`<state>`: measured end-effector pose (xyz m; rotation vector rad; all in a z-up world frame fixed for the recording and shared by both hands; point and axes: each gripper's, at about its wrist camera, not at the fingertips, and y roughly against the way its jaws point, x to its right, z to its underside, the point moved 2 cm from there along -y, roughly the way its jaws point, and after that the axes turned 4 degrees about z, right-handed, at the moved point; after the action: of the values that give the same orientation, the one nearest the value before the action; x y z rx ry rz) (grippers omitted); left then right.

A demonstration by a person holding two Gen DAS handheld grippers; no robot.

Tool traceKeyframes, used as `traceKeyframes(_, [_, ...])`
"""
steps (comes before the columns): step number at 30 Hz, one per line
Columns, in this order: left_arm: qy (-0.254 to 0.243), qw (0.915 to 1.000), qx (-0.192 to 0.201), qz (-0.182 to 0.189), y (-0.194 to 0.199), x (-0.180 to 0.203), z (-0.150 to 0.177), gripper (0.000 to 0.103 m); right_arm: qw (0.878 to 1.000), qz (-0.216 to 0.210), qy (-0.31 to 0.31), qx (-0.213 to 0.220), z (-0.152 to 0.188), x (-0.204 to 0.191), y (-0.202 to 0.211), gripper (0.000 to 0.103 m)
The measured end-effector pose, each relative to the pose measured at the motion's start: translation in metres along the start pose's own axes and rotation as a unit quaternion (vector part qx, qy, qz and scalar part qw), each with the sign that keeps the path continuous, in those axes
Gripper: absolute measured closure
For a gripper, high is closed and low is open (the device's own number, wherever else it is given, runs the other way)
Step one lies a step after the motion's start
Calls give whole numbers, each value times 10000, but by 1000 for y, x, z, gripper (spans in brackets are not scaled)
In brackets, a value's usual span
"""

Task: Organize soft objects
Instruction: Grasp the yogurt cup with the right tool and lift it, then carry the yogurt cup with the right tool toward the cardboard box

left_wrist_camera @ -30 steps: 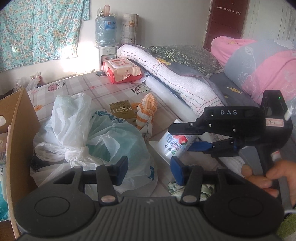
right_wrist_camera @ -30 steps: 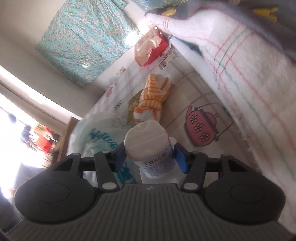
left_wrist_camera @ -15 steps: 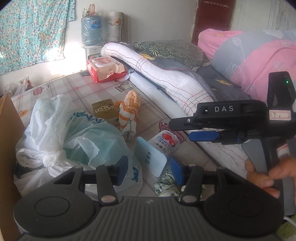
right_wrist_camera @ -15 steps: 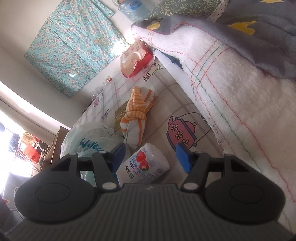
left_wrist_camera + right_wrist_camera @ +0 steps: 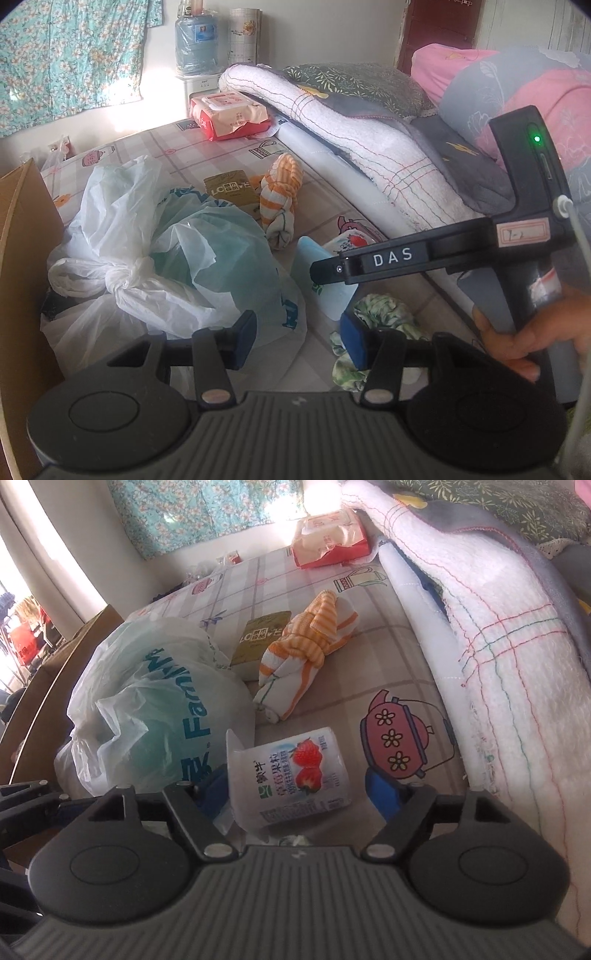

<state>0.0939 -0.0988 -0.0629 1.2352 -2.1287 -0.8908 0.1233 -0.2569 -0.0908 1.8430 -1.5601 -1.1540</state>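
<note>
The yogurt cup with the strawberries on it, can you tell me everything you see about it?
The yogurt cup is white, plastic-looking, with red strawberries, green writing and a barcode on its side. It lies tipped over on the checked sheet, its foil-lidded wide end toward the plastic bag and touching something pale blue there. It sits between the fingers of the right gripper, whose jaws are opening, and the blue pads do not press it. The striped orange cloth lies just beyond, apart from it.

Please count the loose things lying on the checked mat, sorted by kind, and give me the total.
Plastic bags: 2
Knotted cloths: 2, orange-striped and green
Yogurt cup: 1
Gold box: 1
Red wipes pack: 1
Total: 7
</note>
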Motion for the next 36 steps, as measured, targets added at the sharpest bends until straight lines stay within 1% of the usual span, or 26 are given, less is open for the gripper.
traceKeyframes(3, [-34, 10000, 48, 5, 2, 2, -1, 51, 9986, -212, -487, 85, 1, 10, 1, 35])
traceKeyframes(4, [-50, 10000, 66, 16, 3, 3, -1, 51, 9961, -372, -789, 92, 1, 18, 1, 35])
traceKeyframes(5, [-65, 9999, 83, 31, 4, 4, -2, 51, 9905, -692, -1188, 58, 2, 27, 0, 35])
traceKeyframes(6, [-84, 9999, 96, 45, 4, 5, -3, 51, 9815, -1070, -1585, -23, 2, 37, -1, 35])
traceKeyframes(8, [-110, 9998, 126, 67, 5, 7, -3, 51, 9507, -1915, -2424, -274, 6, 56, -10, 35])
traceKeyframes(9, [-115, 9998, 136, 77, 5, 7, -3, 51, 9391, -2142, -2658, -398, 9, 61, -14, 35])
traceKeyframes(10, [-116, 9998, 142, 92, 5, 7, -3, 51, 9305, -2238, -2851, -531, 12, 65, -19, 35])
traceKeyframes(11, [-113, 9998, 142, 103, 4, 7, -4, 51, 9312, -2103, -2909, -631, 13, 67, -22, 34])
traceKeyframes(13, [-105, 9998, 119, 111, 3, 8, -4, 51, 9330, -2000, -2929, -607, 14, 69, -21, 35])
traceKeyframes(14, [-106, 9998, 105, 108, 2, 8, -3, 51, 9387, -1843, -2861, -551, 13, 69, -17, 32])
traceKeyframes(15, [-108, 9998, 90, 102, 2, 8, -3, 51, 9459, -1664, -2748, -450, 11, 68, -12, 31])
traceKeyframes(16, [-108, 9999, 84, 99, 1, 9, -3, 51, 9507, -1529, -2670, -382, 10, 68, -8, 31])
traceKeyframes(19, [-109, 9998, 115, 102, 2, 10, -4, 51, 9605, -1180, -2504, -276, 7, 70, -2, 30])
traceKeyframes(21, [-133, 9998, 147, 102, 2, 13, -4, 51, 9628, -1132, -2442, -244, 9, 70, 0, 30])
traceKeyframes(25, [-288, 9993, 248, 69, 4, 20, -6, 50, 9698, -905, -2262, -78, 10, 67, 8, 30])
traceKeyframes(26, [-355, 9990, 283, 49, 4, 23, -7, 50, 9703, -900, -2247, 4, 10, 69, 10, 30])
traceKeyframes(31, [-473, 9981, 395, 3, -2, 31, -12, 37, 9629, -1212, -2374, 423, 10, 78, 30, 30])
traceKeyframes(34, [-475, 9980, 419, -25, -10, 33, -17, 36, 9594, -1320, -2423, 579, 9, 83, 38, 33])
traceKeyframes(36, [-460, 9980, 425, -45, -15, 33, -20, 36, 9588, -1325, -2439, 607, 7, 85, 39, 36])
